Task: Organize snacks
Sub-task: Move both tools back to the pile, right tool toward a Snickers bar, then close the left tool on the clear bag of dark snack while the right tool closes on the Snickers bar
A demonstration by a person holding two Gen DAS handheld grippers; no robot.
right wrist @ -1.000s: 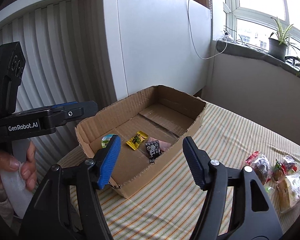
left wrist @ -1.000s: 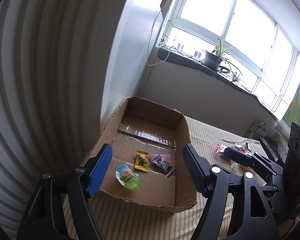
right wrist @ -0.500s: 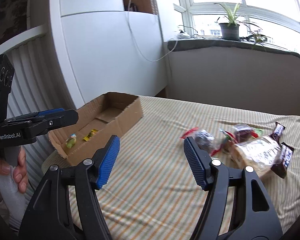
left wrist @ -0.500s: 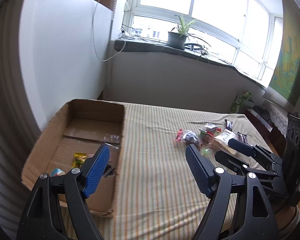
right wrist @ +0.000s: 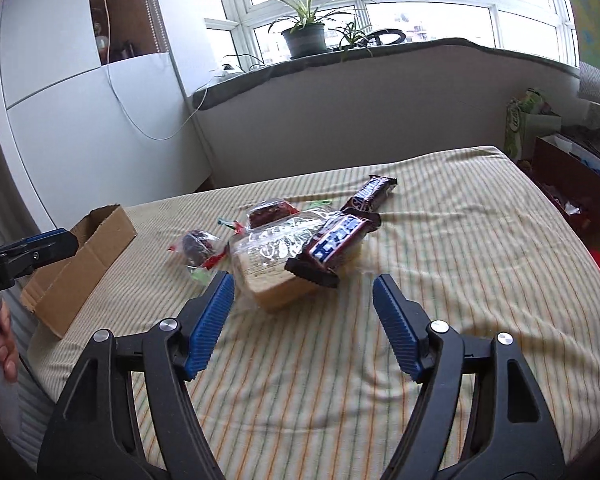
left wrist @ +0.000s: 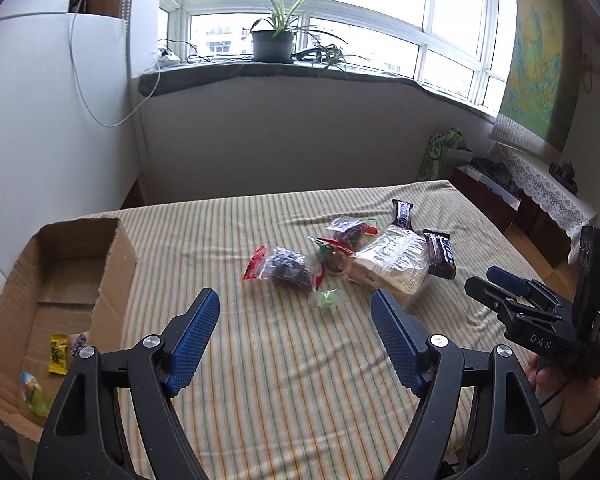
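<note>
A pile of snacks lies mid-table: a bagged sandwich (left wrist: 390, 264) (right wrist: 276, 256), two dark chocolate bars (left wrist: 440, 254) (right wrist: 334, 244), a dark cake in a clear wrapper (left wrist: 286, 268) and a small green candy (left wrist: 326, 299). The cardboard box (left wrist: 114, 256) (right wrist: 80, 248) stands at the left and holds a yellow candy (left wrist: 58, 354) and a green jelly cup (left wrist: 32, 394). My left gripper (left wrist: 294, 304) is open over the cloth just short of the green candy. My right gripper (right wrist: 302, 286) has its jaws opening, empty, just short of the sandwich.
A striped cloth (left wrist: 300, 380) covers the table. White wall and cabinet stand behind the box. A windowsill with a potted plant (left wrist: 272, 40) runs along the back. Boxes and a low cabinet (left wrist: 540, 200) lie past the table's right edge.
Both grippers have swung from over the cardboard box to the right, toward the snack pile. The box has slid to the left edge of both views. Both grippers' jaws stand a little wider.
</note>
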